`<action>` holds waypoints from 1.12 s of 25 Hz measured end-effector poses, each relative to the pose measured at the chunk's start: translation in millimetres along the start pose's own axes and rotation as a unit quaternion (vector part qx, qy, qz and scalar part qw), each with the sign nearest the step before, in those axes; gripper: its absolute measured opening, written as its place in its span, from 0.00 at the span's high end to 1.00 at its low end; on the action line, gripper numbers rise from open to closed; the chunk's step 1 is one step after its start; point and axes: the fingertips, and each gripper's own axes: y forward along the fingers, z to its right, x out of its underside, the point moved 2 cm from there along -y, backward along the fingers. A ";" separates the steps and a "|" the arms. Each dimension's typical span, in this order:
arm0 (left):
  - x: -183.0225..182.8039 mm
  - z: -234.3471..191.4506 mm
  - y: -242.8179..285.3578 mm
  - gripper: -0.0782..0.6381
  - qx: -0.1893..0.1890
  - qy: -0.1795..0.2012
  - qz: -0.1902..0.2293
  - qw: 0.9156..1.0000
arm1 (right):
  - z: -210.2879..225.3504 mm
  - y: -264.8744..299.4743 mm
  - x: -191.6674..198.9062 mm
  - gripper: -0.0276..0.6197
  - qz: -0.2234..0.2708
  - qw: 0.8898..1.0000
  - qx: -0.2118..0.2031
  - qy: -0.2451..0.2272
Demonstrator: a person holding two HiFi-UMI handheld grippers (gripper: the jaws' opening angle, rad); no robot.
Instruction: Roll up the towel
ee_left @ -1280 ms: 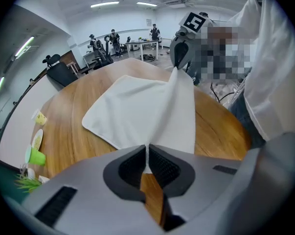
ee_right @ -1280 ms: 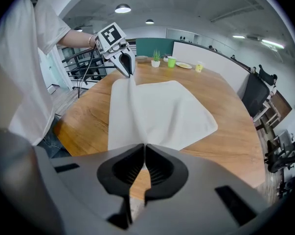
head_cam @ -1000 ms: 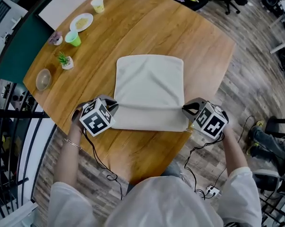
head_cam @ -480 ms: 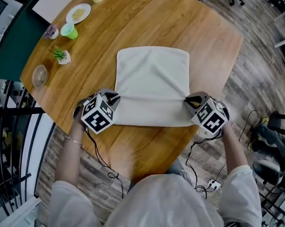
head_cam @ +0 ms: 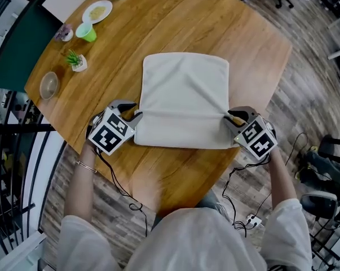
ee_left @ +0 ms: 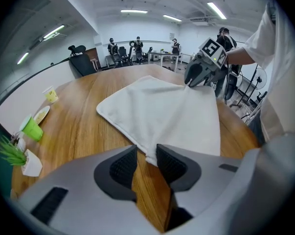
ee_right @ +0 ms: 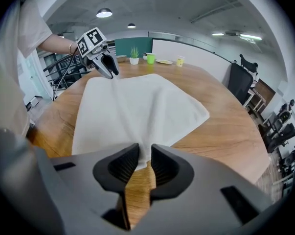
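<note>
Head view: the towel [head_cam: 184,89] lies flat near the table's [head_cam: 175,27] near edge. As a second ago, its near hem is folded over into a soft band. The left gripper [head_cam: 135,113] and right gripper [head_cam: 233,117], clamped then, are opening narrowly. A fold corner sits loose between each pair of ribbed black pads. Towel: white, rectangular cloth. Table: wood-grained, curved edge.
</note>
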 end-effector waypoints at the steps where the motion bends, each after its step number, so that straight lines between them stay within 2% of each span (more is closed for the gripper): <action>1: 1.4 -0.6 -3.2 0.71 -0.004 -0.001 0.002 1.000 | 0.2 -1.6 -0.2 0.82 0.002 1.000 0.002 0.001; 9: 8.8 1.2 -34.2 0.67 -0.027 -0.002 0.016 1.000 | 1.3 -20.4 -5.9 0.78 0.017 0.999 0.028 0.003; 13: 2.5 23.3 -47.9 0.71 -0.021 0.035 0.023 0.999 | -21.0 -35.7 -12.5 0.78 0.038 0.999 0.016 -0.010; 17: 0.8 56.3 -53.9 0.73 0.012 0.055 0.028 0.998 | -59.4 -40.2 -4.5 0.78 0.032 0.999 -0.011 -0.033; 23: 10.6 96.5 -45.8 0.73 0.033 0.121 -0.010 0.992 | -94.5 -39.9 16.6 0.77 0.008 0.998 -0.022 -0.054; 28: 19.8 113.8 -34.1 0.72 0.029 0.177 -0.051 0.982 | -107.2 -37.3 20.9 0.77 -0.014 0.993 -0.011 -0.118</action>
